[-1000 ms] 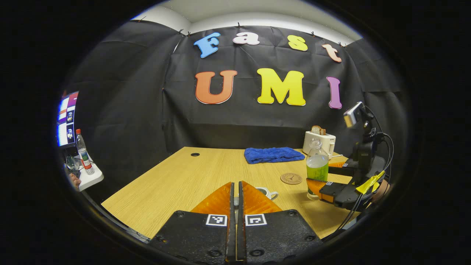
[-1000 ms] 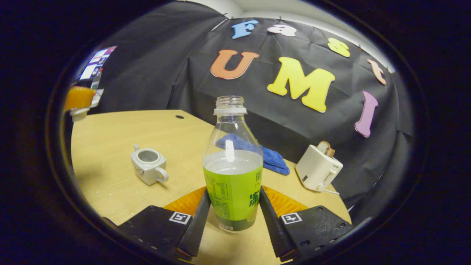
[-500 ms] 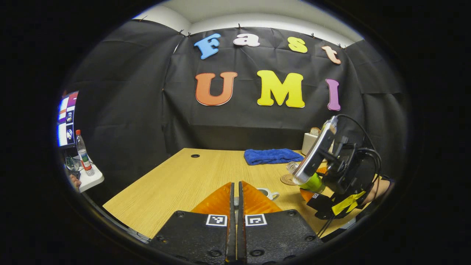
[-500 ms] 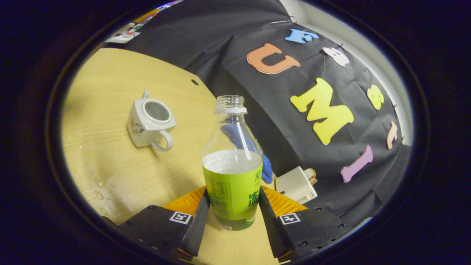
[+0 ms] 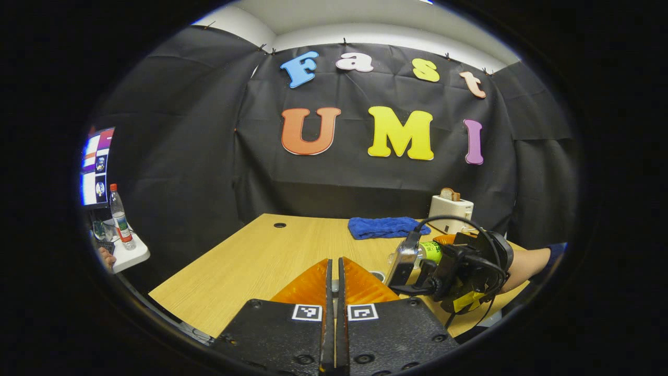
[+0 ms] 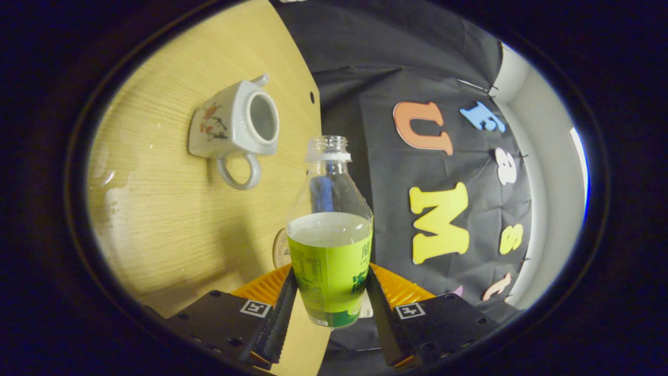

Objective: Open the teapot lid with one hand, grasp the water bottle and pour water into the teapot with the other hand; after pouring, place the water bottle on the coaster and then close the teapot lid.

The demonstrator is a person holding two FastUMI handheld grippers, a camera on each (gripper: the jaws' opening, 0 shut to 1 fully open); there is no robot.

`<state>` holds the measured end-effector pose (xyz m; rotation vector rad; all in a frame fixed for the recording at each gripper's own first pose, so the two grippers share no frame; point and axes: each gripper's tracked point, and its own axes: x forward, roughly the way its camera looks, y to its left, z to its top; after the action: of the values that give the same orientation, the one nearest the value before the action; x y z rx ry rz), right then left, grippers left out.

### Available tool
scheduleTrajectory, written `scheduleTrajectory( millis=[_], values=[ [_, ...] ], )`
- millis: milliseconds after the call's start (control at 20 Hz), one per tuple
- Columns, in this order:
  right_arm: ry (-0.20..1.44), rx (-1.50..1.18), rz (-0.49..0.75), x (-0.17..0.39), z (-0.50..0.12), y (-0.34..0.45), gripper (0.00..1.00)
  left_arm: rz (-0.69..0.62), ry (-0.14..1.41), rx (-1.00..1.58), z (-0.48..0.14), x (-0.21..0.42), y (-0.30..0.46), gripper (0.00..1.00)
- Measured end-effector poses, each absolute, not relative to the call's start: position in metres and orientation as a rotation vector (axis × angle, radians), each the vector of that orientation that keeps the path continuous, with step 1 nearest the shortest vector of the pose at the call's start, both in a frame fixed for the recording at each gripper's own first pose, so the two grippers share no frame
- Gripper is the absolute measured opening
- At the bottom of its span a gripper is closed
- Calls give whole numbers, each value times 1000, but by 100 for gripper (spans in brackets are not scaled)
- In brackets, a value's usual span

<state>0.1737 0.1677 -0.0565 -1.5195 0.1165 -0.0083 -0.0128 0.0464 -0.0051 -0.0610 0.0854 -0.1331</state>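
The teapot stands lidless on the table. The right claw clamps the bottle, tipped toward it, nothing pouring yet. The left claw is closed, seemingly pinching the lid. Pouring, coaster and re-lidding remain.

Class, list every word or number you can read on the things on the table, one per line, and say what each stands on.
Bottle: label print, too blurred to read.
Coaster: round emblem, too small to read.
Toaster: nothing legible.
Teapot: painted flowers, no words.
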Motion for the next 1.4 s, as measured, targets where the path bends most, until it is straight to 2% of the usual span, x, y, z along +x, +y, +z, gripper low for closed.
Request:
scheduleTrajectory(
  millis=[350, 700, 800, 900, 1100, 1400],
  values=[
    [14, -1698, -33, 168, -46, 186, 71, -145, 91, -56, -5, -15, 47, 4],
    [-88, -1879, -76, 170, -35, 189, 73, -150, 76, -23, 1, -21, 45, 4],
    [-118, -1918, -85, 170, -31, 193, 71, -156, 76, -8, 1, -22, 44, 4],
    [-156, -1954, -90, 168, -28, 199, 73, -155, 83, 0, 0, -21, 44, 4],
    [-201, -1998, -108, 168, -22, 205, 71, -168, 82, -4, 1, -23, 42, 4],
    [-324, -2105, -165, 161, 3, 215, 72, -182, 89, 2, -2, -23, 38, 4]
  ],
)
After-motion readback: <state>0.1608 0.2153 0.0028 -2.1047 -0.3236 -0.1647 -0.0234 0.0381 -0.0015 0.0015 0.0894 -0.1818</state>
